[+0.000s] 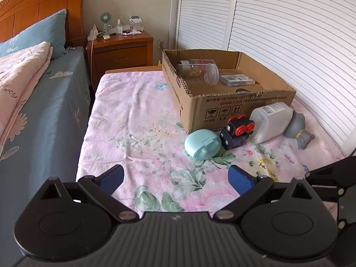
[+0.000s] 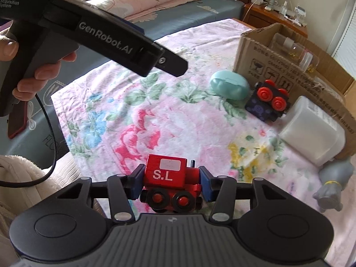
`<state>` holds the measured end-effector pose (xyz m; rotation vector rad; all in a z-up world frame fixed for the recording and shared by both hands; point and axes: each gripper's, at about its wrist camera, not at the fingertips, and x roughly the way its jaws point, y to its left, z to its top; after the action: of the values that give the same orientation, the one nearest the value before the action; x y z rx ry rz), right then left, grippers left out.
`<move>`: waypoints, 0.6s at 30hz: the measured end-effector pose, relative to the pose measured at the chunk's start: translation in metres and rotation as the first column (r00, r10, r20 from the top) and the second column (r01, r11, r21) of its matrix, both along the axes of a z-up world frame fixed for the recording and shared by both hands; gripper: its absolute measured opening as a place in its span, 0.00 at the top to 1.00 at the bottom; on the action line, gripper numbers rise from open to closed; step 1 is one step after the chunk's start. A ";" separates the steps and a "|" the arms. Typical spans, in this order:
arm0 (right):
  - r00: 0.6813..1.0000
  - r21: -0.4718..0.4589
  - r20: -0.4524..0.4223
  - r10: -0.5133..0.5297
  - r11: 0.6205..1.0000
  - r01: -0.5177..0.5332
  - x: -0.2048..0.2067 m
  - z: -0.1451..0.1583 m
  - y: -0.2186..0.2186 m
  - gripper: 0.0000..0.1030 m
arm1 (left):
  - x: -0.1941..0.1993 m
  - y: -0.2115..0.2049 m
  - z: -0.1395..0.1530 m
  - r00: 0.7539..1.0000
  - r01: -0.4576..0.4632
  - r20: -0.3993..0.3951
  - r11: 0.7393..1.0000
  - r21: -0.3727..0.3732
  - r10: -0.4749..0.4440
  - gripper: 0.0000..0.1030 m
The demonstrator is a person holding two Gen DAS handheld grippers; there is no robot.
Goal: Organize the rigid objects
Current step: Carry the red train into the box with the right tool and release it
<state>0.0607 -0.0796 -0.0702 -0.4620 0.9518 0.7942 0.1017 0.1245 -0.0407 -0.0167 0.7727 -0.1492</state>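
Observation:
My right gripper (image 2: 170, 175) is shut on a red toy train (image 2: 170, 178) marked "S.L", held above the flowered cloth. My left gripper (image 1: 175, 175) is open and empty, hovering over the cloth short of a pale blue oval case (image 1: 202, 144). Beside the case lie a black toy car with red wheels (image 1: 237, 132), a white plastic bottle (image 1: 270, 122) and a grey figurine (image 1: 300, 131). Behind them stands an open cardboard box (image 1: 222, 109) holding clear jars (image 1: 200, 69) and a flat packet (image 1: 237, 80). The left gripper's body also shows in the right wrist view (image 2: 106, 37).
The flowered cloth (image 1: 138, 120) covers a low table beside a bed (image 1: 33, 102). A wooden nightstand (image 1: 120, 51) with a small fan stands at the back. White louvred doors (image 1: 289, 33) run along the right side.

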 end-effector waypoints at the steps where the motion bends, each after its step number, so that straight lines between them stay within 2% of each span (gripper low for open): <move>1: 1.000 0.007 0.002 -0.009 1.000 0.009 0.001 0.003 -0.002 0.46 | 0.000 0.000 0.000 1.000 0.001 0.000 1.000 -0.002 -0.001 0.04; 4: 0.999 0.023 0.018 -0.033 0.999 0.033 0.007 0.013 -0.009 0.46 | 0.001 -0.001 0.000 1.000 0.002 0.001 1.000 -0.001 -0.002 0.04; 10: 0.988 0.039 0.120 -0.096 0.995 0.092 0.035 0.045 -0.025 0.46 | 0.003 -0.001 0.000 1.000 0.007 0.005 1.000 -0.014 -0.007 0.04; 14: 0.964 0.065 0.219 -0.149 0.988 0.138 0.067 0.075 -0.034 0.46 | 0.003 -0.003 -0.001 1.000 0.016 0.002 1.000 -0.020 -0.016 0.04; 18: 0.942 0.099 0.268 -0.203 0.978 0.183 0.112 0.094 -0.035 0.46 | 0.003 -0.005 -0.004 1.000 0.023 -0.008 0.999 -0.024 -0.023 0.04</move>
<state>0.1730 -0.1143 0.0239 -0.3972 0.6926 0.5658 0.1050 0.1190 -0.0446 -0.0313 0.7799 -0.1806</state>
